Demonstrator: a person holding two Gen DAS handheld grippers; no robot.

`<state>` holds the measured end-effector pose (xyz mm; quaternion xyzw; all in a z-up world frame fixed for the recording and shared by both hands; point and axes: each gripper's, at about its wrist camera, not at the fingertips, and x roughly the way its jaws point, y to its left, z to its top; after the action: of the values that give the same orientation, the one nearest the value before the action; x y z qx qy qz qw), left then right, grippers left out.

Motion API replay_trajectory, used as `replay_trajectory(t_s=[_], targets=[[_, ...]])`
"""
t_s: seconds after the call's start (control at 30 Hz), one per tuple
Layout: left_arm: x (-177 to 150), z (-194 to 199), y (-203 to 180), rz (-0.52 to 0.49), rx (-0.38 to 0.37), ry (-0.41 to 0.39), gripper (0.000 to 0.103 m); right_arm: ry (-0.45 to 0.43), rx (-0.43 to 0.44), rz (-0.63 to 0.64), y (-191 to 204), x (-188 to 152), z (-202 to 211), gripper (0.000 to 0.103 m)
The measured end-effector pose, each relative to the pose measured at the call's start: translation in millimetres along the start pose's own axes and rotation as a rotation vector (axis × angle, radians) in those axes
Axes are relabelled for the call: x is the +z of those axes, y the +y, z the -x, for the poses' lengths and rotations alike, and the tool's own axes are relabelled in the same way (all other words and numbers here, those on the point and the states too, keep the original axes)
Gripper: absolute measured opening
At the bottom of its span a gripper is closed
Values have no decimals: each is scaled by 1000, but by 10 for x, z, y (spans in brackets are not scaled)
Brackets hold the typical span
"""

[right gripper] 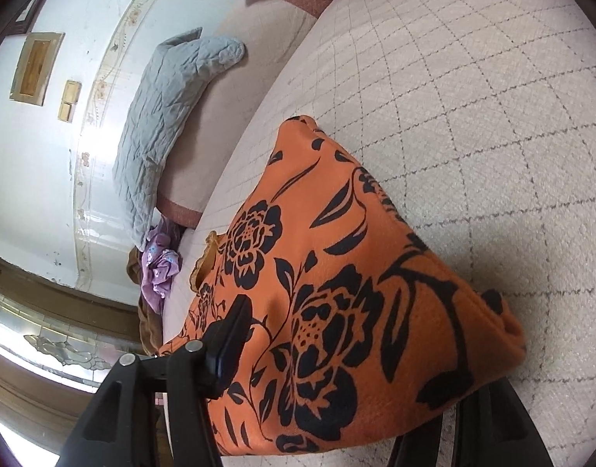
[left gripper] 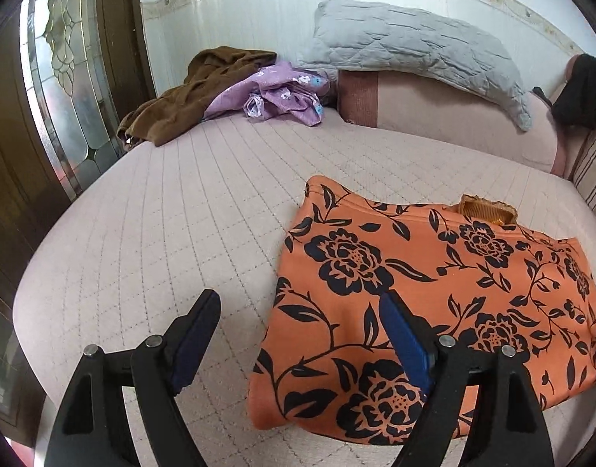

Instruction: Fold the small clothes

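In the right wrist view the orange floral garment hides the right gripper's right-hand finger, so its grip cannot be judged. Far ahead of the left gripper, a dark item is cut off by the frame's edge.

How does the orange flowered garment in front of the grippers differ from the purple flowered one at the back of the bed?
The orange garment lies spread fairly flat, already folded over; the purple garment sits crumpled in a heap. The orange one carries large black flowers, the purple one small white and blue ones. The orange one lies alone near the left gripper; the purple one touches a brown garment. Both rest on the quilted bed cover.
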<state>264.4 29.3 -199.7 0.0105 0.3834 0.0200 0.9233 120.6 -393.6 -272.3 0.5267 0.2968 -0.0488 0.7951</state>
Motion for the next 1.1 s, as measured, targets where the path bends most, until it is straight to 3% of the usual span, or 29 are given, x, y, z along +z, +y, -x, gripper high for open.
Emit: replay_trajectory(t_s=[0.27, 0.43, 0.7, 0.77, 0.83, 0.9, 1.1], targets=[[-66, -206, 82, 27, 32, 51, 85, -20, -15, 35, 26, -34, -10, 60], [-224, -609, 74, 44, 33, 160, 86, -23, -27, 48, 47, -37, -21, 59], [-115, -366, 39, 35, 30, 73, 86, -17, -23, 49, 70, -15, -35, 59], [-125, -423, 11, 14, 66, 94, 86, -13, -28, 53, 95, 2, -47, 55], [-203, -612, -58, -44, 94, 161, 87, 11, -58, 55, 103, 19, -102, 32], [-173, -543, -65, -35, 87, 147, 86, 10, -87, 66, 130, 20, -120, 24], [-68, -467, 89, 27, 57, 158, 85, -35, -146, 240, 708, 21, 17, 19]])
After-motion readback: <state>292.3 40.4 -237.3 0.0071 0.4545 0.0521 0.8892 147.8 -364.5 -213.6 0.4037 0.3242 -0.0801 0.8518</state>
